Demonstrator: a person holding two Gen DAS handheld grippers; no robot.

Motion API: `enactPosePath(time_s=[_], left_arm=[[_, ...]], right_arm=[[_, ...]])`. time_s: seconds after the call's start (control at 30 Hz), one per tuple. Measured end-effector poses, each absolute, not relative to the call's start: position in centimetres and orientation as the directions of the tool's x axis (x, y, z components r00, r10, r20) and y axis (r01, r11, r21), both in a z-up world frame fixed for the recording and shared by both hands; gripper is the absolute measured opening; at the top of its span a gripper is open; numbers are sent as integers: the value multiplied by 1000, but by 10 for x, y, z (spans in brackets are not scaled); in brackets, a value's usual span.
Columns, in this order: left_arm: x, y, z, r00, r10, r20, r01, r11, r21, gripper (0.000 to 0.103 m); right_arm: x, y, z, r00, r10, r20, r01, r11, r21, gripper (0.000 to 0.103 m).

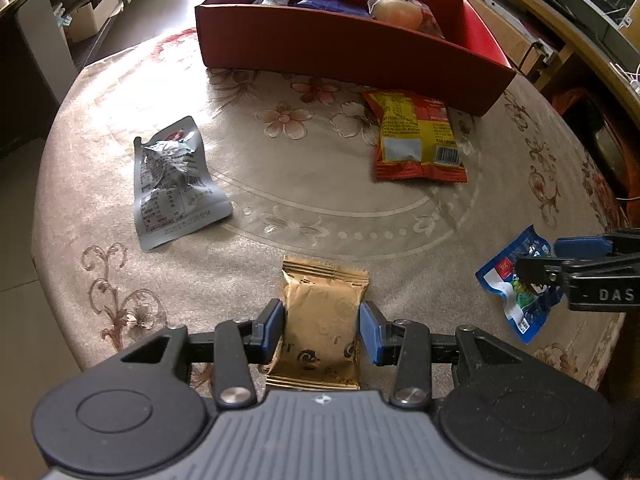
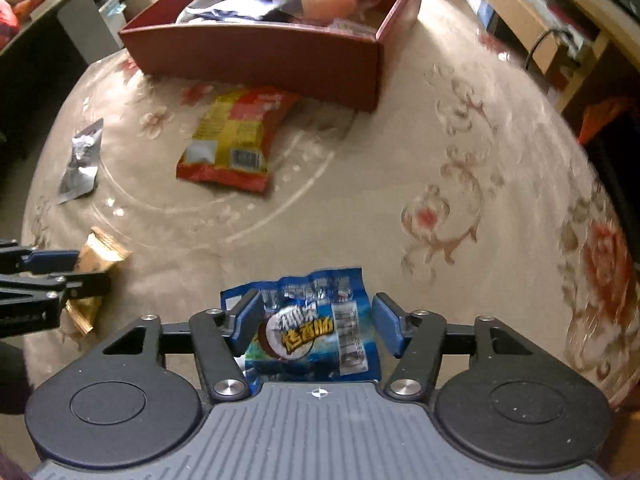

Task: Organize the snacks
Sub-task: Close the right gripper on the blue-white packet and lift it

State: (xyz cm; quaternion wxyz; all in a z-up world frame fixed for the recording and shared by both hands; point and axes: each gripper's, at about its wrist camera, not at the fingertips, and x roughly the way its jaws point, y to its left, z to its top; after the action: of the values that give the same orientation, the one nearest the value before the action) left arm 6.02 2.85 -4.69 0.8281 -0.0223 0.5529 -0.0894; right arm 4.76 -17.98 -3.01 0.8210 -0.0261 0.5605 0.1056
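- The left gripper jaws are seen clamped on the flanks of the gold packet, whose long axis runs near-to-far between them.
- The right gripper jaws straddle the blue packet; the right pad stands clear, so no grip is judged.
- Both packets lie at the near table edge; the red box sits far.
- "DAS" is read on the right gripper; the packets' print is not legible.

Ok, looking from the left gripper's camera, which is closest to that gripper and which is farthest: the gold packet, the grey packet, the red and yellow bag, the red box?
1. Gold packet: right between the left gripper's pads.
2. Grey packet: ahead, on the left.
3. Red and yellow bag: ahead, on the right, just before the box.
4. Red box: at the table's far end.
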Motion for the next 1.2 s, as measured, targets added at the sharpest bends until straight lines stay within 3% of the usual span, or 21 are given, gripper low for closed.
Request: enactPosePath(time_s=[0.13,0.37,0.43,0.53,0.57,0.7,0.9,1.13,1.2], left_arm=[[60,30,-48,372,-172,-912,122,983,-136,44],[59,30,-48,372,-171,-913,117,984,-136,44],[60,33,-48,370,-177,-912,107,983,-147,44],[61,37,-47,371,-180,-911,95,983,-156,44],[61,38,-47,372,-179,-911,94,983,-155,44],[59,41,-47,371,-179,-911,91,984,-156,44],[58,38,-48,372,-172,-912,104,984,-143,45],[58,40,-49,371,-180,-911,104,983,-152,49],[59,40,-49,370,-181,-911,102,983,-154,52]], right_arm=[[34,-183,-25,349,162,-923,-203,975,95,77],[26,-176,-36,335,151,-930,-169,981,99,79],[23,-175,-33,318,241,-917,-165,966,197,80],[22,-184,-30,281,503,-817,-100,862,497,76],[22,-185,-25,299,522,-799,-97,849,519,76],[18,-166,-7,419,292,-860,-258,946,196,82],[30,-124,-22,357,211,-910,-518,855,-5,82],[38,-102,-43,302,212,-930,-601,799,-13,84],[36,-102,-43,307,196,-931,-590,807,-25,79]])
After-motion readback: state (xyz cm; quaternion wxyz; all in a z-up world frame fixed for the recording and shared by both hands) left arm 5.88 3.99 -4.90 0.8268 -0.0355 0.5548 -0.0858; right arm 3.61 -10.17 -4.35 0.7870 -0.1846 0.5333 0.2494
